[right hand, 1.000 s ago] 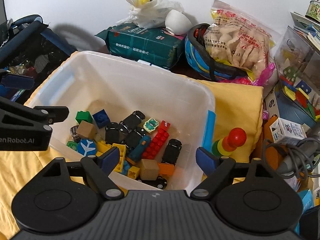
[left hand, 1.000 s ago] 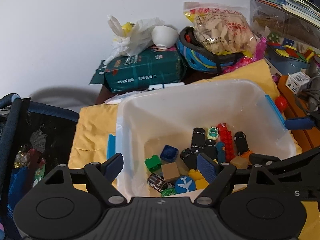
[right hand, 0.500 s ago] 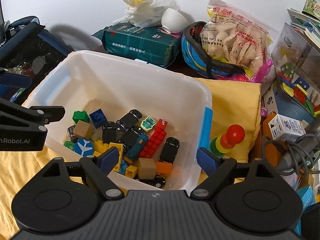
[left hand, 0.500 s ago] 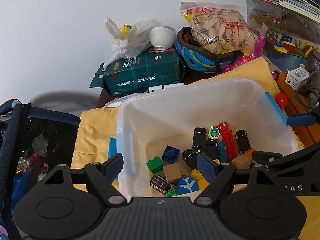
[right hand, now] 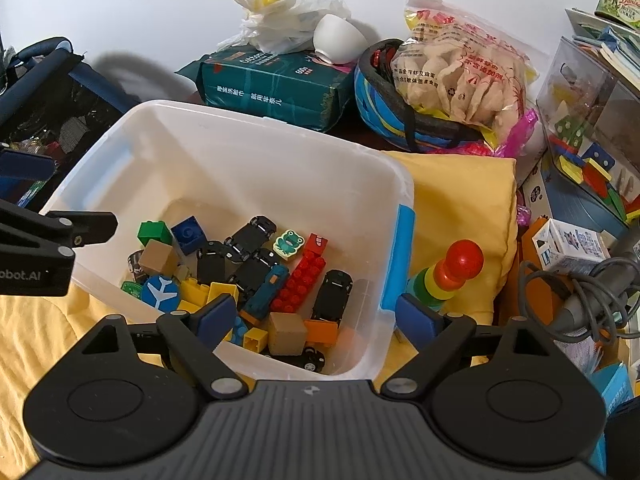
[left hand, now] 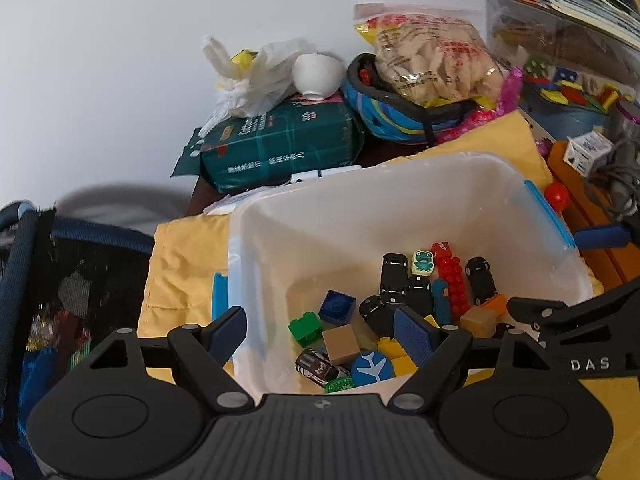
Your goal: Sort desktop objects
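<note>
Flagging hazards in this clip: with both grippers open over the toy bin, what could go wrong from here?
The stacking-ring toy stands by the bin wall, just past the right gripper; a sideways reach might topple it. The grey cable beside it could snag. In the bin, the black cars lie crowded, so a grasp may catch neighbours.

Behind everything I see a plain white wall, evenly lit, with one soft grey shadow low on it at the left. The counter shows only as a dark brown strip near the wall; most of it lies under a wrinkled yellow cloth. At my far left stands a black mesh basket with a dark blue rim, just beside the cloth's edge.
</note>
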A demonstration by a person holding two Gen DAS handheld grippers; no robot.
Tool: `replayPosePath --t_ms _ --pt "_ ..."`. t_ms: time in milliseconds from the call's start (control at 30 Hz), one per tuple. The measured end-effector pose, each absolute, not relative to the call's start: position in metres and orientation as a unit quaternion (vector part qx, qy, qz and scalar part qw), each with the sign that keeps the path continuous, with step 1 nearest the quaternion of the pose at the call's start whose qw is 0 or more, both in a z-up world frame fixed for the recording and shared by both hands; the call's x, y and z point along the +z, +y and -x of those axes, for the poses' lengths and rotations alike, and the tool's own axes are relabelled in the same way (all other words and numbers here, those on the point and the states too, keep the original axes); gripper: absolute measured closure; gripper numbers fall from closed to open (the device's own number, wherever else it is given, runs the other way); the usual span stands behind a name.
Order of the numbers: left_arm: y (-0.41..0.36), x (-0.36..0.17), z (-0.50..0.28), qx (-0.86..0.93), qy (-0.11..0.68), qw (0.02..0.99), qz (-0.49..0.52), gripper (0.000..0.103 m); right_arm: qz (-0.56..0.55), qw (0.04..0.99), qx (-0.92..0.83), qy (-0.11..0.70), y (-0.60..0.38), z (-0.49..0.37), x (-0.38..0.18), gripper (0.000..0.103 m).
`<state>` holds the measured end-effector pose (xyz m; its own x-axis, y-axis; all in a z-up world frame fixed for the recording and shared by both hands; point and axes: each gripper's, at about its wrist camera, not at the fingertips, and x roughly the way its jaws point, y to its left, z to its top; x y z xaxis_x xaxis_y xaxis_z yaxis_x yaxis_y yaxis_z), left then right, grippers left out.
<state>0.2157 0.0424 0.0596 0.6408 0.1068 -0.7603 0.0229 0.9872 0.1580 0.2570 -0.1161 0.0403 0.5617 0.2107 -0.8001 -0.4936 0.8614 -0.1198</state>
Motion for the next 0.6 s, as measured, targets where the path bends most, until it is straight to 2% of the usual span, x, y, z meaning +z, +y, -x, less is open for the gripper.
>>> replayPosePath --t_ms 600 --pt "0.0454 0.0597 -0.2175 0.021 0.424 0.903 -0.062 0.02 0.166 0.868 0.201 0.423 -0.1163 -0.2572 0.0375 0.012"
